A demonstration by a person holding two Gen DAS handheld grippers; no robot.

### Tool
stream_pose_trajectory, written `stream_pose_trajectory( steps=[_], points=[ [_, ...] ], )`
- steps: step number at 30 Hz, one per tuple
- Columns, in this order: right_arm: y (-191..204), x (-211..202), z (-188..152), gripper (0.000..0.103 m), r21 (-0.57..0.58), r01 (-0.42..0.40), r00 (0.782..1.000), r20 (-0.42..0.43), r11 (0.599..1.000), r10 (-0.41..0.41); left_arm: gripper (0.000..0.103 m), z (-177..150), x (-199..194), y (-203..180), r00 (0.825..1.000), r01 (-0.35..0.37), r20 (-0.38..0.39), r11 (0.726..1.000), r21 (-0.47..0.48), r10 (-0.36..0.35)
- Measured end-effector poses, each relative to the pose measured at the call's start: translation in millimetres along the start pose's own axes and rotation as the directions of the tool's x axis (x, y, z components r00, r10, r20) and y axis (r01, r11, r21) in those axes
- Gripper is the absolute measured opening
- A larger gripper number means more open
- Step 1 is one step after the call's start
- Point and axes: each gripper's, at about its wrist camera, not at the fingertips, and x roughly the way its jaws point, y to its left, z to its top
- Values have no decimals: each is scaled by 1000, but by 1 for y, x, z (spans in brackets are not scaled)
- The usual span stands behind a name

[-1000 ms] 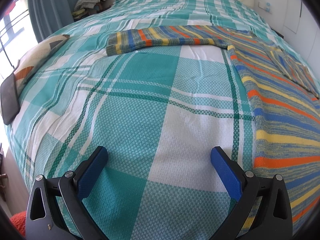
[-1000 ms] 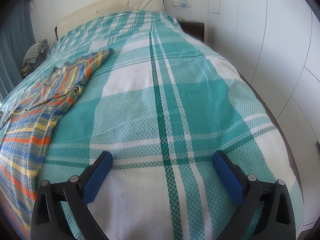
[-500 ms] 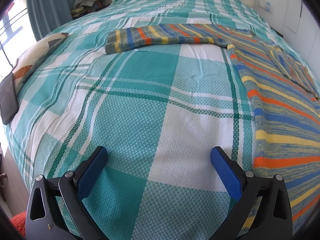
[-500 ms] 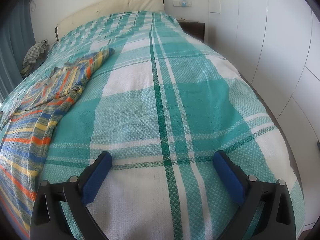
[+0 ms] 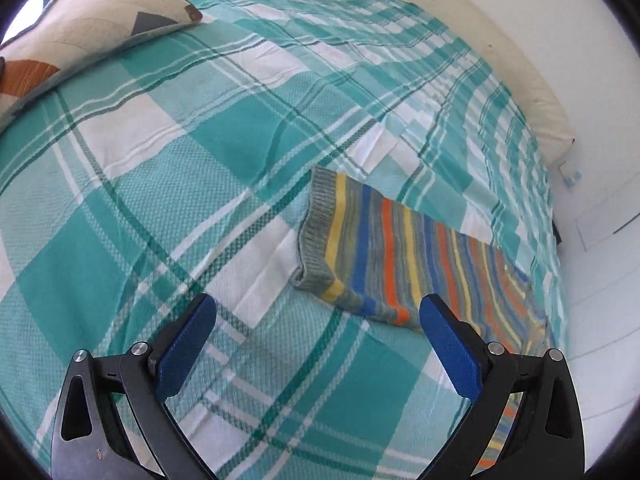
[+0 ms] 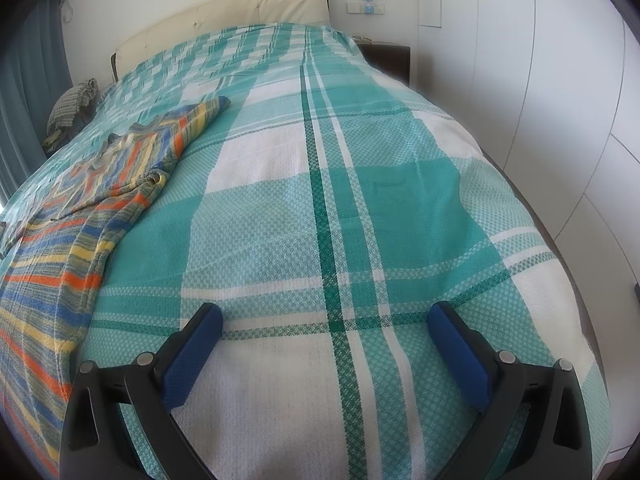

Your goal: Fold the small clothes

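Observation:
A striped knit sweater in blue, orange, yellow and grey lies spread flat on the teal plaid bedspread [image 5: 168, 208]. In the left wrist view its sleeve [image 5: 380, 260] ends in a grey ribbed cuff [image 5: 314, 228], just ahead of my left gripper [image 5: 316, 316], which is open and empty above the bed. In the right wrist view the sweater [image 6: 84, 220] covers the left side of the bedspread [image 6: 320, 220], its other sleeve [image 6: 200, 116] reaching toward the headboard. My right gripper [image 6: 324, 328] hovers open and empty over bare bedspread to the right of the sweater.
A patterned cushion [image 5: 92, 20] lies at the bed's left edge. A cream headboard [image 6: 224, 16] stands at the far end, with a dark nightstand [image 6: 386, 56] and white wardrobe doors [image 6: 560, 100] to the right. A blue curtain [image 6: 28, 92] and folded cloth [image 6: 74, 100] are at the left.
My left gripper has swung forward and left, coming close to the sweater's sleeve cuff; before, it was far back over bare bedspread. My right gripper has barely moved.

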Motion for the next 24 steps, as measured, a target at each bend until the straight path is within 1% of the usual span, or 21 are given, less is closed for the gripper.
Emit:
stream_pose_trajectory(
  steps=[1,3,4,5,6,7,8,9,11,12,13,15,17,19,20,21,22,23,24],
  points=[
    [0,0,0,102,0,1,1000,0,1000,-1,100,8,12,-1,1000,-21,-15,1000,-1,21],
    [0,0,0,102,0,1,1000,0,1000,-1,93,14,26,-7,999,-47,-15,998,29,47],
    [0,0,0,102,0,0,1000,0,1000,0,72,15,32,-13,999,-37,-17,998,59,38],
    [0,0,0,102,0,0,1000,0,1000,0,19,15,39,-20,999,-17,-42,996,90,20],
    [0,0,0,102,0,1,1000,-1,1000,-1,7,14,45,-27,996,-20,-79,993,112,29],
    [0,0,0,102,-1,2,1000,-1,1000,-2,6,14,43,-35,996,-38,-73,990,137,49],
    [1,1,0,102,-3,4,1000,-2,1000,-4,6,16,34,-47,997,-53,-40,984,172,61],
    [1,1,0,102,-4,6,1000,-3,1000,-6,5,17,23,-61,999,-41,-17,979,201,46],
    [1,2,0,102,-4,5,1000,-2,1000,-5,5,19,-5,-100,999,21,21,961,277,-27],
    [0,2,0,102,-4,5,1000,-2,1000,-5,5,17,-20,-125,997,55,33,943,327,-69],
    [1,2,0,102,-5,7,1000,-1,1000,-7,5,12,-34,-152,993,93,37,920,381,-115],
    [1,2,0,102,-5,6,1000,-2,1000,-6,5,-2,-57,-210,980,160,28,859,487,-198],
    [1,3,0,102,-7,10,1000,-4,1000,-10,6,-22,-68,-267,961,231,-8,790,568,-275],
    [1,3,0,102,-9,12,1000,-4,1000,-12,7,-45,-64,-318,945,286,-54,733,617,-323],
    [1,4,1,102,-10,13,1000,-4,1000,-13,11,-60,-55,-341,940,308,-90,706,637,-329],
    [1,4,1,102,-10,13,1000,-4,1000,-13,19,-77,-41,-358,938,327,-136,685,651,-318],
    [1,4,1,102,-10,13,1000,-4,1000,-13,47,-93,-24,-373,936,346,-196,668,659,-292],
    [1,4,1,102,-10,13,1000,-4,1000,-13,73,-106,-8,-383,939,342,-235,664,664,-250],
    [1,4,1,102,-10,13,1000,-5,1000,-13,74,-116,0,-386,944,330,-236,667,668,-231]
  ],
)
